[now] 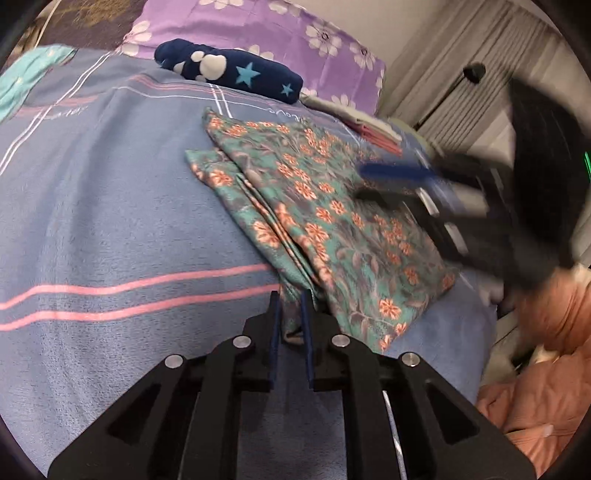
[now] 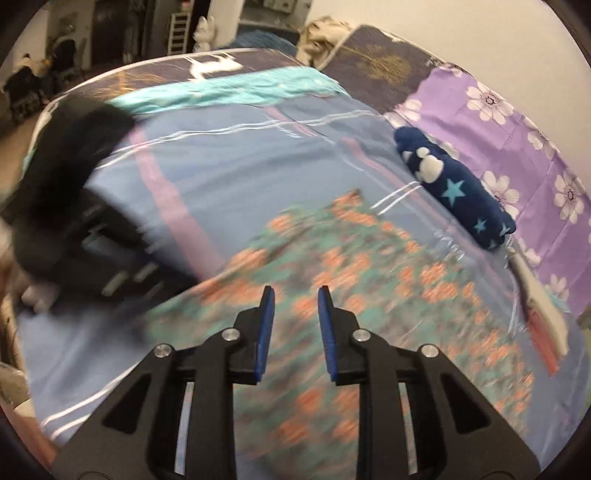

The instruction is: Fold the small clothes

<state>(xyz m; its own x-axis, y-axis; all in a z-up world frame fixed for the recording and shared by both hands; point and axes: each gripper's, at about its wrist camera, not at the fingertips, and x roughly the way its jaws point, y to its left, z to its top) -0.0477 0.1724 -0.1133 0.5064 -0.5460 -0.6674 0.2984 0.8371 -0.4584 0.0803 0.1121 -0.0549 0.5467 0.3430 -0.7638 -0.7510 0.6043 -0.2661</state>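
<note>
- Left tool [image 1: 290, 312]: jaws narrow, blue pads pinching the near corner of the floral cloth [image 1: 332, 229]; a bunched fold of fabric sits between the fingers.
- Right tool [image 2: 295, 314]: jaws parted, a moderate gap, nothing between the pads. It hangs over the floral cloth [image 2: 351, 295]; whether it touches the fabric cannot be told, as that view is motion-blurred.
- In the left view the right tool [image 1: 373, 184] shows blurred over the far-right part of the cloth, blue pads visible.
- In the right view the left tool [image 2: 122, 273] is a dark blur at the left edge of the cloth.
- Floral cloth: teal with orange flowers, lying folded in several layers on the bed's blue blanket [image 1: 110, 221], stacked edges visible along its left side.
- Blanket: blue with pink and white stripes [image 2: 207, 173].
- Navy roll [image 1: 229, 70] with stars and a white paw print lies at the far end of the blanket, apart from the floral cloth, against the purple pillow [image 1: 295, 33]; same roll [image 2: 454, 188] and pillow [image 2: 517, 147] in the right view.
- Folded pale and red item [image 2: 543, 314] lies at the bed's right edge, just beyond the cloth.
- Orange garment [image 1: 546, 369] at lower right of the left view, off the bed edge.
</note>
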